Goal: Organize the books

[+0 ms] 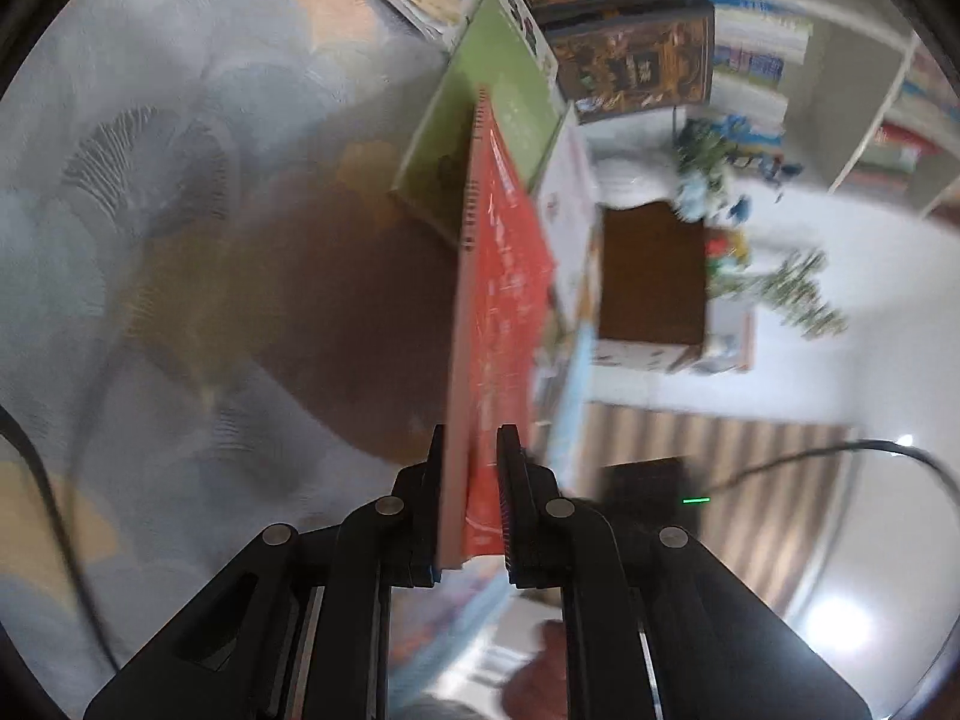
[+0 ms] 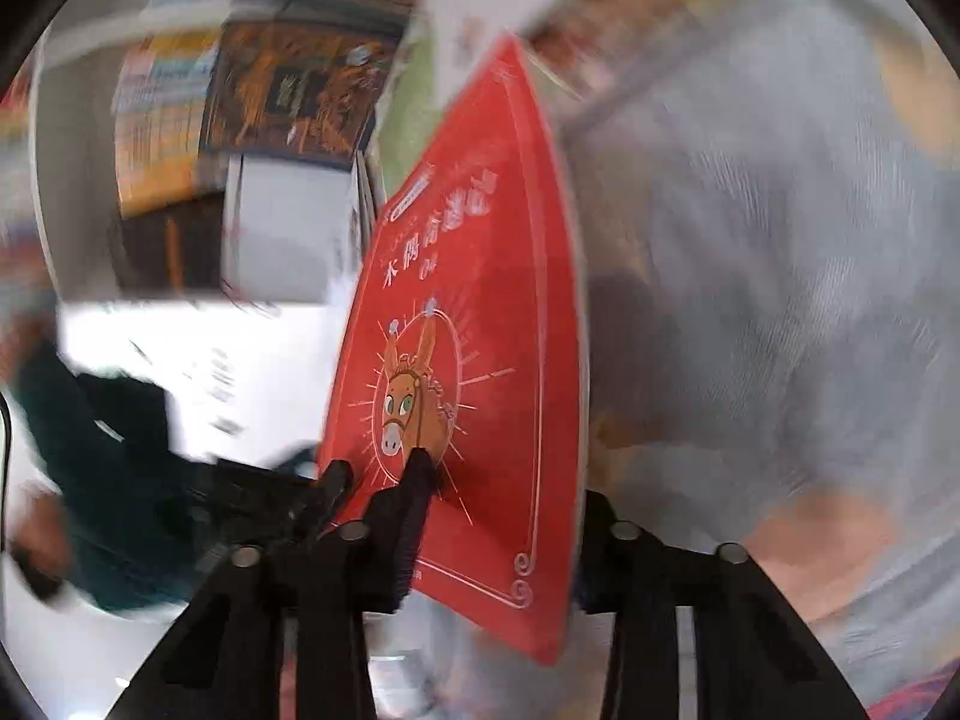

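Now, on the left of the left wrist view lies a soft grey-blue patterned blanket [image 1: 180,210]. In the middle, the left black two-finger tool [image 1: 472,450] is pressed together on the bottom edge of a thin red book with a donkey on its cover [image 1: 504,300], which stands on its edge and reaches away from the camera. Past the red book lies a flat green book [image 1: 480,138], and above that sit dark brown picture boxes [image 1: 630,60]. To the right stand white shelves full of books [image 1: 768,42].

In the right wrist view, a dark sleeve [image 2: 102,480] shows at the far left. The right black two-finger tool [image 2: 498,480] has the same red book [image 2: 480,330] between its fingers. One finger [image 2: 414,480] lies on the red cover by the donkey, and the other finger is hidden behind the book, so both seem to pinch it. The grey-blue blanket [image 2: 780,300] fills the right side, blurred.
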The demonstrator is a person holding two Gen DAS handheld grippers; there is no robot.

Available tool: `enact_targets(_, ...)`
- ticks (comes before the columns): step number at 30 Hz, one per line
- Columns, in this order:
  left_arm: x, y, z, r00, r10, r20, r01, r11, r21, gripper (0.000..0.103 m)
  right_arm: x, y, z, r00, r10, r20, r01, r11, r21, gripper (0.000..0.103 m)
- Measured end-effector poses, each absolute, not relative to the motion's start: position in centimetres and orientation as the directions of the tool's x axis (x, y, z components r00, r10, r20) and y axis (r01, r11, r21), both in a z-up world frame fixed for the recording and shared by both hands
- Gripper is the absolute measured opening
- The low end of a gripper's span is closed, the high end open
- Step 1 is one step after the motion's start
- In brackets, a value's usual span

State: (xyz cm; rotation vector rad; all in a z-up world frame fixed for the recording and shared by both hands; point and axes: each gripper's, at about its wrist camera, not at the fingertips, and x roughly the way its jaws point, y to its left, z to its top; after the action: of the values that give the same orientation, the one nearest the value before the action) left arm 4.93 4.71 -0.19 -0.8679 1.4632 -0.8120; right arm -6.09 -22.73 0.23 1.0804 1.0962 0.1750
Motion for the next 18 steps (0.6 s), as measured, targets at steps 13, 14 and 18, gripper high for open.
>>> enact_targets(13, 2.3, 4.0, 5.4, 0.060, -0.789, -0.612, 0.303, 0.598, -0.742, 0.010, -7.3, -19.6, 5.7, 0.441, 0.414, -0.796, 0.179, 0.829, 0.530, 0.034)
enact_targets(14, 2.4, 4.0, 6.0, 0.074, -0.794, -0.604, 0.318, 0.592, -0.740, 0.010, -7.1, -19.2, 6.5, 0.449, 0.399, -0.799, 0.152, 0.847, 0.509, 0.034)
enact_targets(18, 3.5, 5.1, 7.3, 0.101, -0.826, -0.554, 0.319, 0.555, -0.768, 0.014, -6.5, -18.2, 9.7, 0.484, 0.375, -0.791, 0.058, 0.888, 0.456, 0.034)
